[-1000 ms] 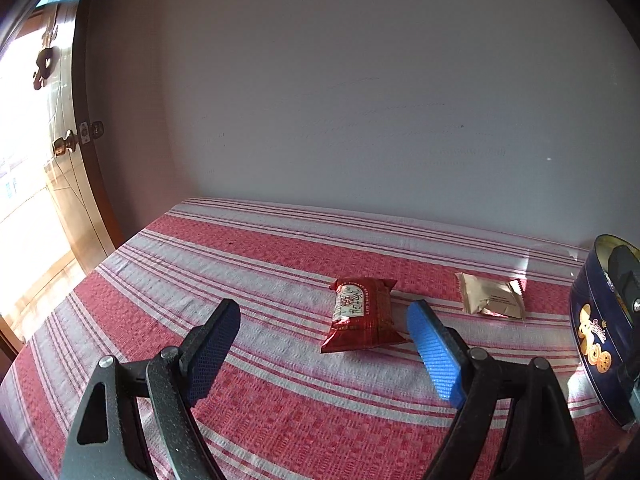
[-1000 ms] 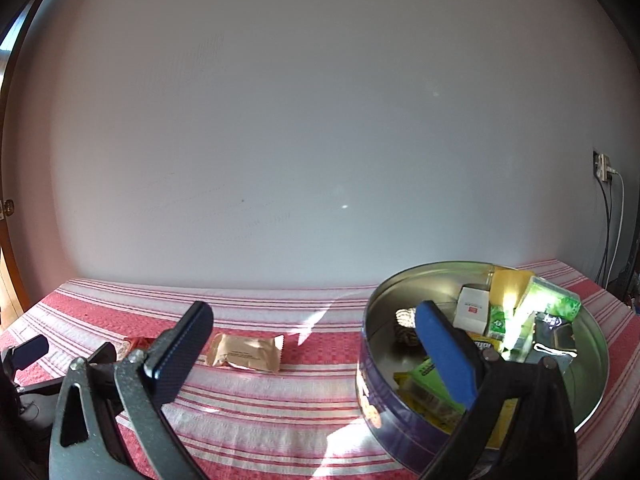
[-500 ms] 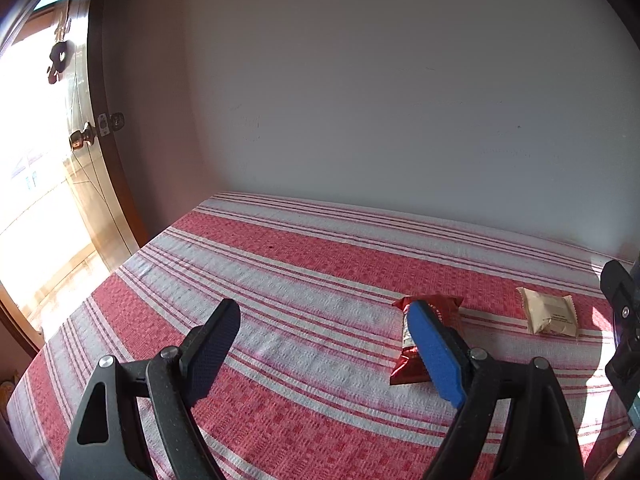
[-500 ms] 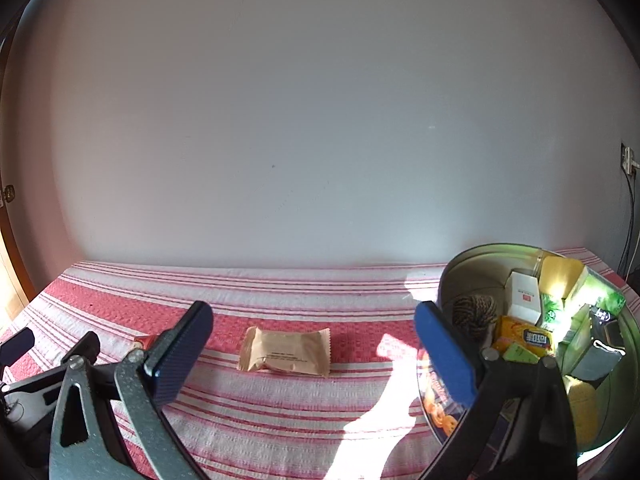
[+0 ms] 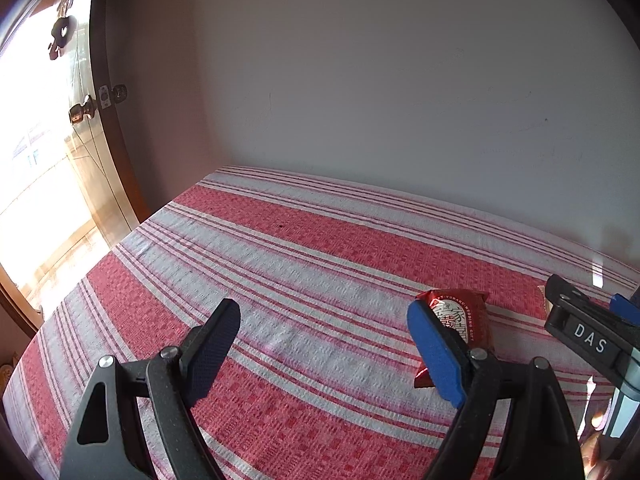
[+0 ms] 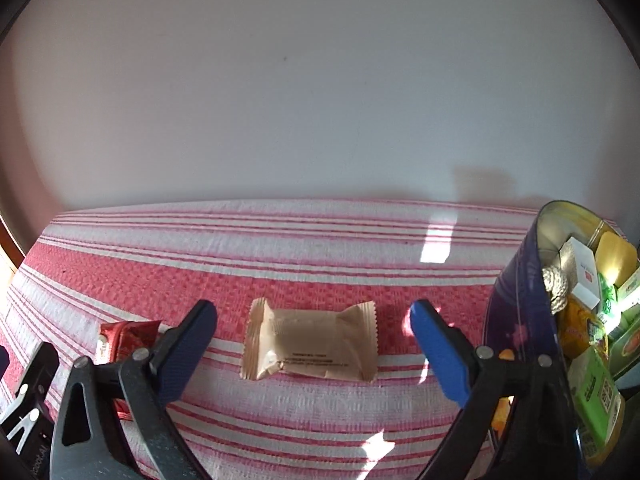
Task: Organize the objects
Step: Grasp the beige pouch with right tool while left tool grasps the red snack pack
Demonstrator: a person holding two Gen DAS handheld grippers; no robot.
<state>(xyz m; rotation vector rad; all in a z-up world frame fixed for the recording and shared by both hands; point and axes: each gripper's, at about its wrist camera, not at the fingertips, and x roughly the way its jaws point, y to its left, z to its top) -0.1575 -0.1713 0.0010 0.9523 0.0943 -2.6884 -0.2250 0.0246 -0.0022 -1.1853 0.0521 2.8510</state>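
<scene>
A beige sealed packet lies flat on the red and white striped cloth. My right gripper hangs over it with its blue pads on either side; the jaws are closing, the packet is between them, and neither pad touches it. A red foil packet lies left of the beige one, partly behind my left gripper's right finger. My left gripper stands open above bare cloth with nothing between its fingers. In the right wrist view the red foil packet shows behind the left finger.
A round dark blue tin holding several small boxes and packets stands right of the beige packet. A plain wall runs along the table's far edge. A door with a knob and bright glass lies to the left.
My right gripper has swung left and tipped down, from over the tin to over the beige packet, its jaws a little narrower. My left gripper has shifted left, so the red packet now sits at its right finger.
</scene>
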